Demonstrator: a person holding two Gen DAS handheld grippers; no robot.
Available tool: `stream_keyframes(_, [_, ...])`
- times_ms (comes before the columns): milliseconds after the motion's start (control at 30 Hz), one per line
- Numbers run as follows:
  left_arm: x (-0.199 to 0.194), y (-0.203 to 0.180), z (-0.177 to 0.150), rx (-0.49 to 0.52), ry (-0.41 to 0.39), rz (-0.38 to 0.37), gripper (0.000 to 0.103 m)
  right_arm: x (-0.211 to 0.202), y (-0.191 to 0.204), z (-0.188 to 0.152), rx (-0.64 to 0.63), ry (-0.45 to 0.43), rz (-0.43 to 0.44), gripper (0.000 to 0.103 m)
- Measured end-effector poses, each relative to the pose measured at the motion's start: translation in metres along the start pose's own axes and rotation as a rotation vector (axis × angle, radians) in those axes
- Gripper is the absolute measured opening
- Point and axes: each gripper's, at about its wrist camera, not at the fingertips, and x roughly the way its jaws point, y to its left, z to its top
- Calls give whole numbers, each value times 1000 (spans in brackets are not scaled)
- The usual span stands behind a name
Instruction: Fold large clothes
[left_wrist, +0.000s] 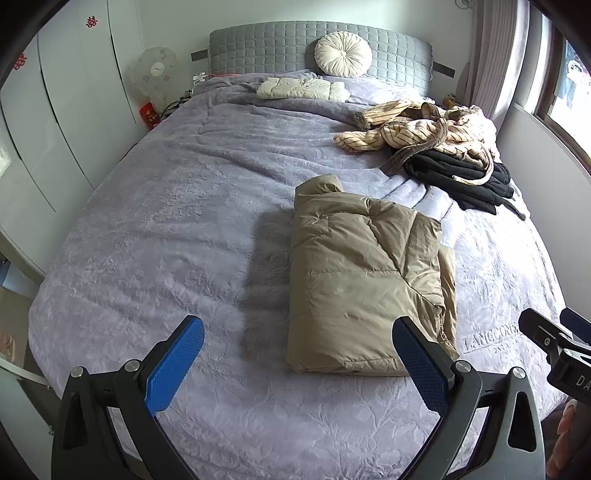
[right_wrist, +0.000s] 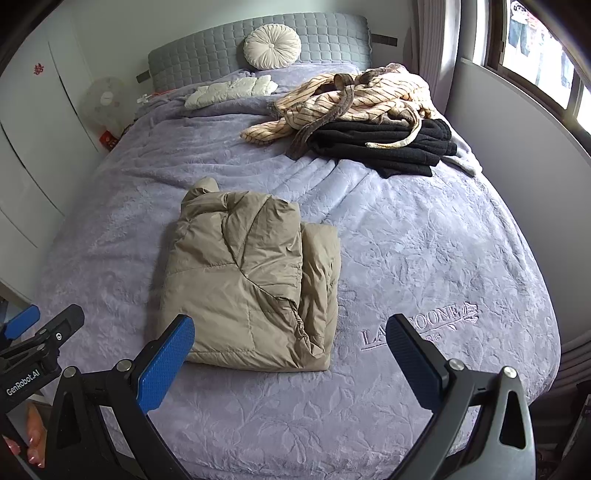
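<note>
We take the tan puffer jacket (left_wrist: 365, 280) as our landmark; it lies folded into a compact rectangle on the lilac bedspread (left_wrist: 166, 229), near the foot of the bed. To its left, our left gripper (left_wrist: 299, 365) hovers above the cover with jaws spread wide and empty, apparently clear of the finished fold. To the jacket's near right, our right gripper (right_wrist: 291, 362) hangs likewise spread, holding nothing. Beyond the jacket and to its right sits a loose heap, striped robe (right_wrist: 354, 96) over black garment (right_wrist: 391, 144), likely awaiting folding. Far beyond the jacket, by the headboard, lies a cream garment (left_wrist: 301, 88), already folded. We see no containers here.
</note>
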Motion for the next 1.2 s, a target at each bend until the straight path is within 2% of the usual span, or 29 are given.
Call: stream_keyframes(1200, [-2,-5,-3,-5,0,3,102,-1,5,-3,4,-3,-4,103])
